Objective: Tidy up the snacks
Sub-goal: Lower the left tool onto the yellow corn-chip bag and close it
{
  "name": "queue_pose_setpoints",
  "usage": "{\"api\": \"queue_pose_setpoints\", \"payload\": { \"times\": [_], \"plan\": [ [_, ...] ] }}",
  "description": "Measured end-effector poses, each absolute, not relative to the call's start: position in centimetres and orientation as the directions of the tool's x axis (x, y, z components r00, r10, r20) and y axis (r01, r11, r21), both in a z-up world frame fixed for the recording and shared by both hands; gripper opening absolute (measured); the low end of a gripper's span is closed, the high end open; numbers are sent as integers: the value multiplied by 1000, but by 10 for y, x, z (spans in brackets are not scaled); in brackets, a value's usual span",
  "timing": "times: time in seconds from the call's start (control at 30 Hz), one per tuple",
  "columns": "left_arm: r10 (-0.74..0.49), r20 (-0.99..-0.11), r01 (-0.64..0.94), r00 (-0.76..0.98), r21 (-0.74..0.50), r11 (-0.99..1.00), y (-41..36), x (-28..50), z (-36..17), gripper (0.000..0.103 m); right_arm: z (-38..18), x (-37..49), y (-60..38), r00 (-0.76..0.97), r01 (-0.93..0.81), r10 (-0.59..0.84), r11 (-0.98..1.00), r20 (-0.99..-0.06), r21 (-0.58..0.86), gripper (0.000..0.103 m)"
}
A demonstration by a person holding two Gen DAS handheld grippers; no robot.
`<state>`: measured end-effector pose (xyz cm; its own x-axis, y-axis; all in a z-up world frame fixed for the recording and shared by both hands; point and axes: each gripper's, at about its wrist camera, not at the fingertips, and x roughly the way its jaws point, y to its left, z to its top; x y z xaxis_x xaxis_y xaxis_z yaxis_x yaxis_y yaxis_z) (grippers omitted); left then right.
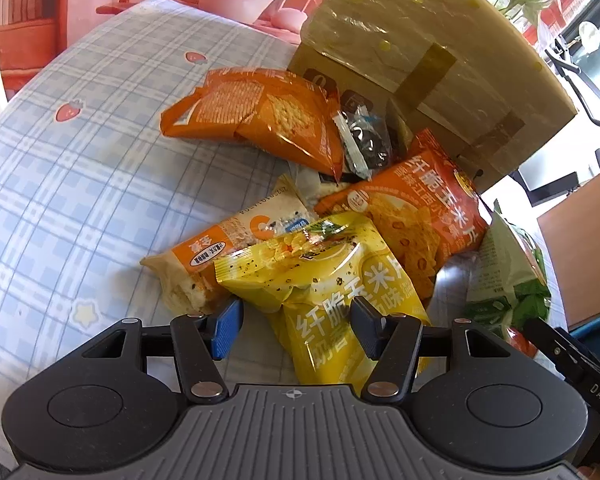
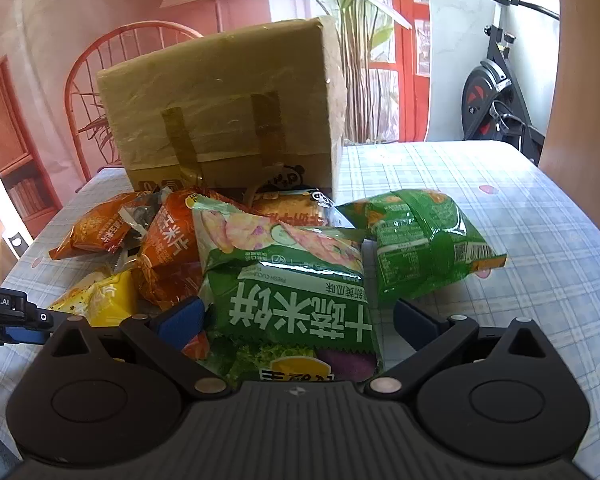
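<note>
Now my left gripper (image 1: 296,326) has its jaws spread around the yellow snack bag (image 1: 324,280); my right gripper (image 2: 300,320) straddles the green snack bag (image 2: 296,292), unclosed, on the worktop (image 2: 540,240).

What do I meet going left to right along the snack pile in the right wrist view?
Small orange bag → orange corn-chip bag → big green bag → small green bag.

Pink wall (image 2: 80,12), red chair (image 2: 100,64), exercise bike (image 2: 496,92)
</note>
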<state>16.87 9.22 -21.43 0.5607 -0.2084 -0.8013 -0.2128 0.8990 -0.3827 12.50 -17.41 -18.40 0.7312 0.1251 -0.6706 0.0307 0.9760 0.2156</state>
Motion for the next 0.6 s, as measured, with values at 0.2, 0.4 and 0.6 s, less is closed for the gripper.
{"api": "queue_pose_setpoints", "payload": {
  "times": [0.2, 0.4, 0.6],
  "plan": [
    [-177, -793, -228, 583, -369, 901, 95, 176, -210, 63, -184, 127, -178, 729, 51, 109, 976, -676, 212, 103],
    [-230, -779, -202, 583, -414, 888, 92, 163, -208, 68, -182, 128, -180, 729, 64, 102, 974, -677, 216, 103],
    [-275, -757, -162, 593, -446, 880, 79, 151, -211, 76, -183, 131, -176, 723, 57, 111, 974, -681, 220, 103]
  ]
}}
